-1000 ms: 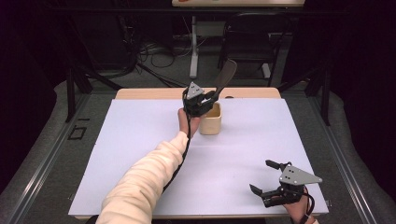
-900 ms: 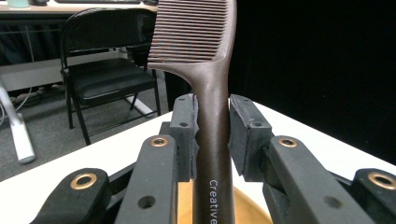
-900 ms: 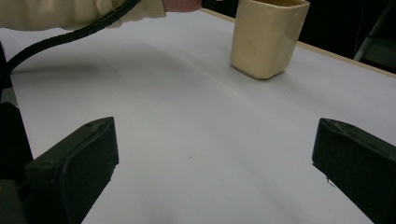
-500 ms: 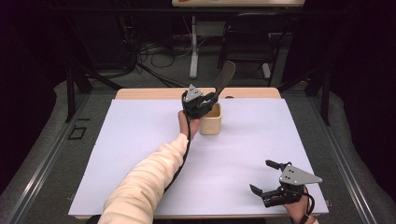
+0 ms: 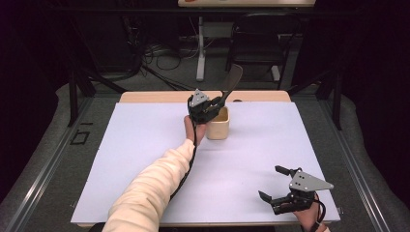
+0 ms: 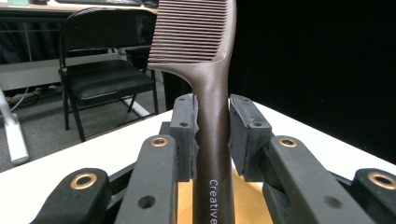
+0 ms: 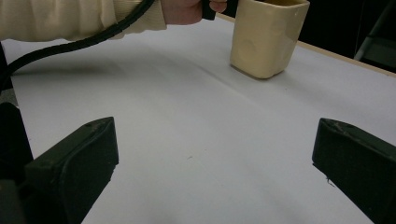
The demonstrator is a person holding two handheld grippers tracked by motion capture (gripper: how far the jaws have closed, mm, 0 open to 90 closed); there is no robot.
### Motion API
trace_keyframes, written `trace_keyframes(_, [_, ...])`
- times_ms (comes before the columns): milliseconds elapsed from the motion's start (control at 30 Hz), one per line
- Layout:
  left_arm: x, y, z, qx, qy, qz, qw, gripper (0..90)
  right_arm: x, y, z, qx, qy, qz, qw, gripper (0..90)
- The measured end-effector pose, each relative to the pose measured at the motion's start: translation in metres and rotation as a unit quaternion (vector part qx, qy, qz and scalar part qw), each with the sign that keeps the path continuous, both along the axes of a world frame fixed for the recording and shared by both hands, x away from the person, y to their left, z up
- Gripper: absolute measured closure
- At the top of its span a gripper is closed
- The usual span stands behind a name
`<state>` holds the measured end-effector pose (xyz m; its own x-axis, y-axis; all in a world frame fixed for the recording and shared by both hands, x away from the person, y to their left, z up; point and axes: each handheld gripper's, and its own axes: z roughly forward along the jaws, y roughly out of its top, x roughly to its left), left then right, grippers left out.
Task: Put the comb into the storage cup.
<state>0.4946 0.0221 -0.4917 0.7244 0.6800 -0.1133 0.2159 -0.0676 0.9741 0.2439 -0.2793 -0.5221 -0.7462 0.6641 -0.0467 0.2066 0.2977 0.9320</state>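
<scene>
Comb [image 6: 205, 70] clamped by its handle in your left gripper [image 5: 209, 105], jaws pressed on both sides — dark brown, teeth end up and tilted toward far right, lower handle end over cream cup [image 5: 218, 123]. Largest first: white table sheet [image 5: 145, 145] under everything. Your left forearm in cream sleeve [image 5: 154, 183] reaches across sheet to cup near far edge. Cup stands upright just right of your left hand [image 5: 196, 131]. Your right gripper [image 5: 278, 186] near bottom right corner — jaws spread wide, nothing between them, well apart from cup.
</scene>
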Motion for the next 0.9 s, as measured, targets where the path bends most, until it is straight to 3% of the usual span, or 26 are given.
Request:
trace_keyframes(333, [-0.0033, 0.0056, -0.0034, 0.000, 0.003, -0.006, 1.0000, 72.6, 0.0002, 0.0000, -0.0001, -0.001, 0.000, -0.001, 1.0000, 0.0])
trace_keyframes(467, [-0.0039, 0.0047, -0.0006, 0.021, 0.003, -0.014, 0.9997, 72.5, 0.0002, 0.0000, -0.0001, -0.001, -0.001, 0.000, 1.0000, 0.0])
trace_keyframes(633, [-0.0042, 0.0046, -0.0015, 0.025, 0.011, -0.014, 0.9995, 72.5, 0.0004, -0.0001, -0.0002, -0.001, 0.000, 0.000, 1.0000, 0.0])
trace_keyframes(900, [-0.0076, 0.0025, -0.0054, 0.061, 0.018, -0.010, 0.9979, 72.4, 0.0002, 0.0002, -0.0002, -0.001, 0.001, -0.001, 1.0000, 0.0])
